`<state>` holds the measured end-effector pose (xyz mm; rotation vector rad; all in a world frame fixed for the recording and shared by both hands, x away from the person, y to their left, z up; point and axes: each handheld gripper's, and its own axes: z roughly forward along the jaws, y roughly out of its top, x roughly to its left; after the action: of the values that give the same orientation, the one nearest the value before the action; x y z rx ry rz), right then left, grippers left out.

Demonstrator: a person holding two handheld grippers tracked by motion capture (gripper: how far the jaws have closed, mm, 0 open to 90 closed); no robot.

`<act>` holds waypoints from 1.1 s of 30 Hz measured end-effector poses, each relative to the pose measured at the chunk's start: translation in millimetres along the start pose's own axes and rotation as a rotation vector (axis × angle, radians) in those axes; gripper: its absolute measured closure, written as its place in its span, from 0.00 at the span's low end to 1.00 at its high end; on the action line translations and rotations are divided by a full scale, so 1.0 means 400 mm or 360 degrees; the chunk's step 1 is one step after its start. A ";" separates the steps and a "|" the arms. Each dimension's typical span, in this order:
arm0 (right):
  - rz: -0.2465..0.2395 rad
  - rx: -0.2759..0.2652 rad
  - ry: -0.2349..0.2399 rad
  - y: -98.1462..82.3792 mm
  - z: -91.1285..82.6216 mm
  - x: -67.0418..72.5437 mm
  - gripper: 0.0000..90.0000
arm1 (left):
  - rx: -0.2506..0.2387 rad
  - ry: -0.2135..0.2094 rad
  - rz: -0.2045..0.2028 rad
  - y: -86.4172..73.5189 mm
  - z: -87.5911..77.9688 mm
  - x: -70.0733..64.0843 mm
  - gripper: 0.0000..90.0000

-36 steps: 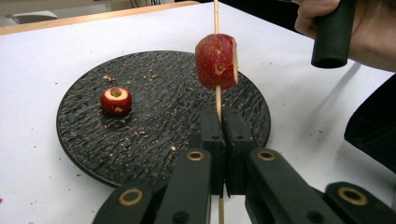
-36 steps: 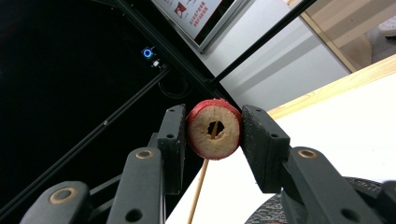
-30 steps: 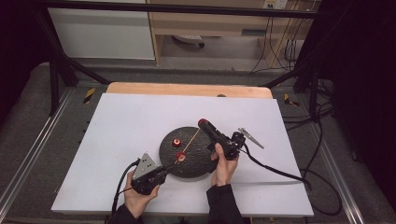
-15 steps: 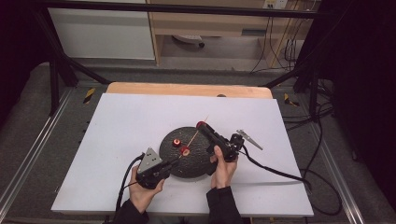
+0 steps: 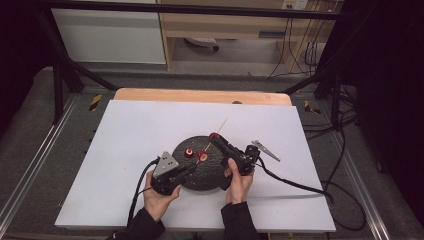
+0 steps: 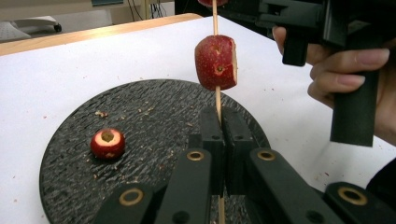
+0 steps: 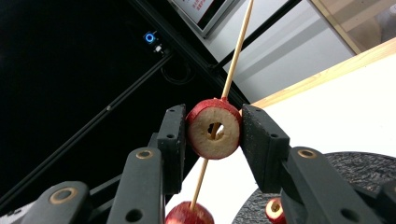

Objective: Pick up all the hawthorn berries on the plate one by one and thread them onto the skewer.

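A white sheet [image 5: 125, 150] covers a wooden table [image 5: 200, 95] over grey floor [image 5: 30, 125]. On the round black slate plate [image 5: 207, 177], the left gripper [image 6: 219, 135] clamps a thin wooden skewer [image 6: 217, 100]; at its two o'clock, the right gripper [image 7: 214, 135] clamps a red fruit ring [image 7: 214, 133] threaded on the skewer.

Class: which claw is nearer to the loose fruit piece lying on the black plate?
Left. The left claw sits beside the loose piece; the right claw is raised farther off.

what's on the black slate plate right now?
One red fruit piece with a cored centre lies on the black plate, among small crumbs. The second piece hangs above it on the skewer. The left gripper hides the plate's near part.
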<state>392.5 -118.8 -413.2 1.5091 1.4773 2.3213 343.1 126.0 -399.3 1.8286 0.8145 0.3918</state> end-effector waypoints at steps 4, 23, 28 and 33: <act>-0.0006 0.0014 0.0000 -0.004 -0.001 0.000 0.69 | -0.0004 -0.0005 -0.0004 0.009 0.008 0.001 0.98; -0.0034 0.0067 -0.0012 -0.018 -0.004 -0.001 0.68 | -0.0003 -0.0012 -0.0006 0.016 0.024 0.006 0.98; -0.0096 0.0095 -0.0033 -0.008 -0.008 0.002 0.57 | 0.0010 -0.0002 0.0007 0.007 0.012 0.016 0.98; -0.0192 0.0178 -0.0064 0.007 -0.015 0.002 0.40 | 0.0025 0.0013 0.0000 -0.007 -0.010 0.037 0.98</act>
<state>389.2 -124.0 -411.1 1.4371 1.6636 2.1626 350.4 139.4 -401.7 1.8429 0.8252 0.3938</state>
